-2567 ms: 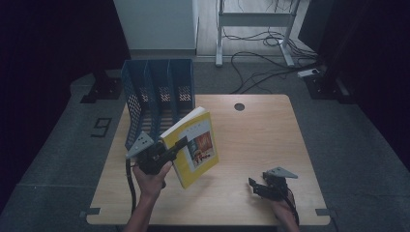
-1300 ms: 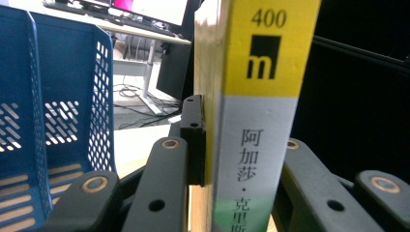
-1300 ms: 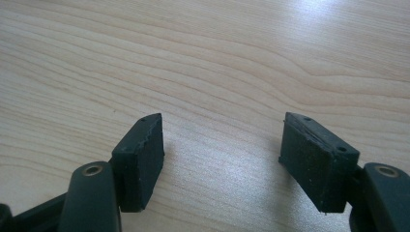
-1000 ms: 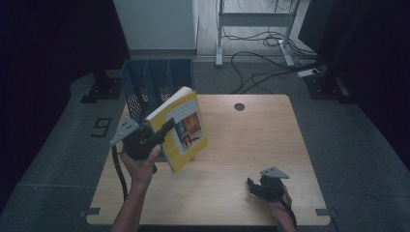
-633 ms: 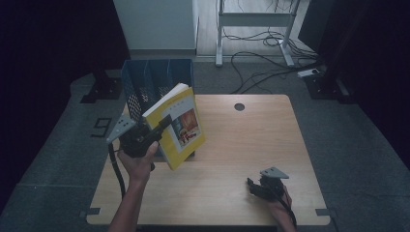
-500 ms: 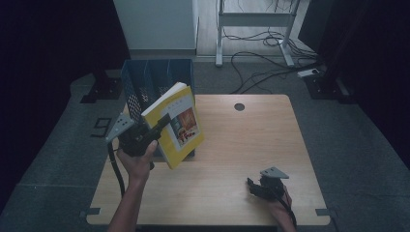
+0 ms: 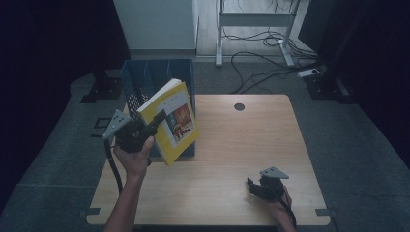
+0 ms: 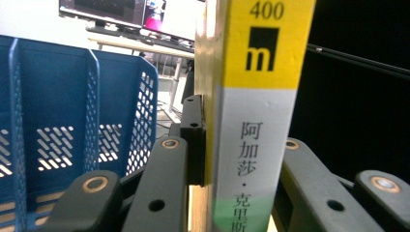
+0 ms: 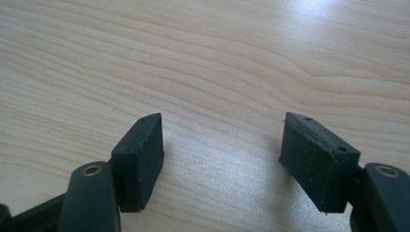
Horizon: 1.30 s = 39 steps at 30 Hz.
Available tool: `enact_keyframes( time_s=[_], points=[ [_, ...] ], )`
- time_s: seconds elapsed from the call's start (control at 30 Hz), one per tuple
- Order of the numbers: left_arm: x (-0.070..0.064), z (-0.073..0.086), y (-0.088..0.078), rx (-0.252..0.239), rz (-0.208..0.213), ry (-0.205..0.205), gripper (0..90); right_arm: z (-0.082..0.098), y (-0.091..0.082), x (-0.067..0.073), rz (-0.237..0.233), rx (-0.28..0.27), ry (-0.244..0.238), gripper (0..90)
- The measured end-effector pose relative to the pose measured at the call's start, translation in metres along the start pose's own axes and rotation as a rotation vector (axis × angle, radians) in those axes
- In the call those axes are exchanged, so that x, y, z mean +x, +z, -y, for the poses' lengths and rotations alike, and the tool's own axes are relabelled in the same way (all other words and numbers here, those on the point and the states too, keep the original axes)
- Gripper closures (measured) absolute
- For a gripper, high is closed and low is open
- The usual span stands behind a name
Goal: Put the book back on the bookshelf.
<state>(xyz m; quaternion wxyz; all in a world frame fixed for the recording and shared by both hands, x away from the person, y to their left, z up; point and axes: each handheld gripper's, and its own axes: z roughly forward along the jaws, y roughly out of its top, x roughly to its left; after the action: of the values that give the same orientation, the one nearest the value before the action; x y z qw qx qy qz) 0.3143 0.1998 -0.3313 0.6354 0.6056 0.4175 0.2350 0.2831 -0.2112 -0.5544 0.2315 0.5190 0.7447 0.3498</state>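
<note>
Nearest me, the right claw point(image 7: 255, 185) rests low on the pale wood-grain bench point(image 7: 241, 145), its flat black rubber pads point(image 9: 140, 159) spread apart with nothing between them. Farther in, the left claw point(image 7: 153, 122) is clamped on the spine of a yellow paperback point(image 7: 171, 118), held tilted in the air just in front of the blue file rack point(image 7: 145, 77). It looks like the carrying step of shelving the book. Next, I judge, the book needs standing upright and lining up with one of the rack's narrow slots between its perforated plastic dividers point(image 8: 92, 111).
</note>
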Motion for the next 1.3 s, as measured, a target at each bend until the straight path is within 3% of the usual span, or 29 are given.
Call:
enact_keyframes(
  time_s=[1.3],
  points=[
    [0.019, 0.0, 0.023, -0.004, -0.114, 0.0, 75.6, 0.0, 0.0, 0.0, 0.0, 0.0, -0.001, 31.2]
  ],
)
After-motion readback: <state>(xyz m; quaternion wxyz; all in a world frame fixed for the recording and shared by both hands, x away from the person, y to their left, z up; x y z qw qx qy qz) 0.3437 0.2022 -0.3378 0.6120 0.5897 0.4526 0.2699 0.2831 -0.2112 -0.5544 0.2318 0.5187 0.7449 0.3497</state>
